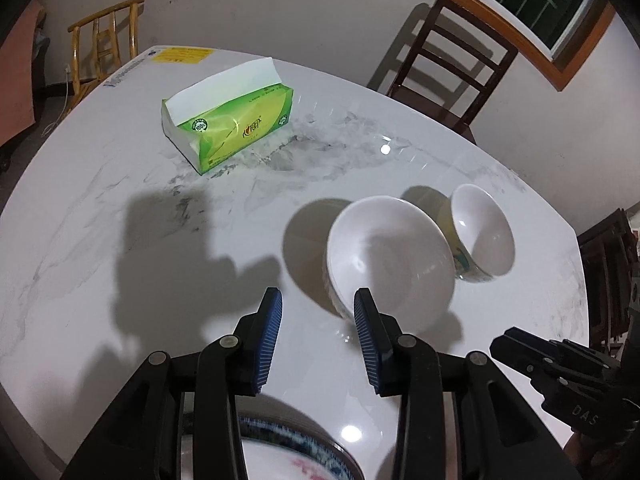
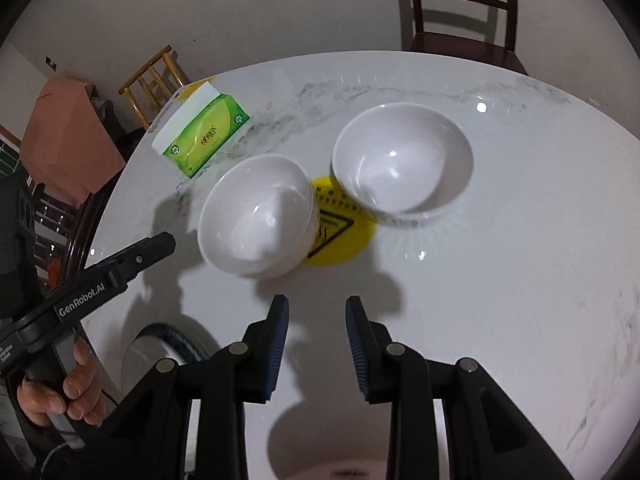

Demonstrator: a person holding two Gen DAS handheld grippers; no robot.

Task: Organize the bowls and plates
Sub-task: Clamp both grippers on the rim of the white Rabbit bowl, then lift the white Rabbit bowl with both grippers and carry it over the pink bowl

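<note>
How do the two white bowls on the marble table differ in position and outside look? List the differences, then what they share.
The nearer bowl stands closer to the green tissue pack; the farther bowl stands further from it. The nearer bowl only touches the edge of the yellow sticker; the farther bowl's base rests on it. Both are upright, empty and white inside.

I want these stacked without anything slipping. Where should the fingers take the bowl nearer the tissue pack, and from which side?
Probably the rim. The near bowl stands upright and open, its wall thin and flaring, so one finger inside and one outside can pinch it. Come from above on the near edge, which faces the left gripper; the far bowl and tissue pack stand apart from that side.
</note>
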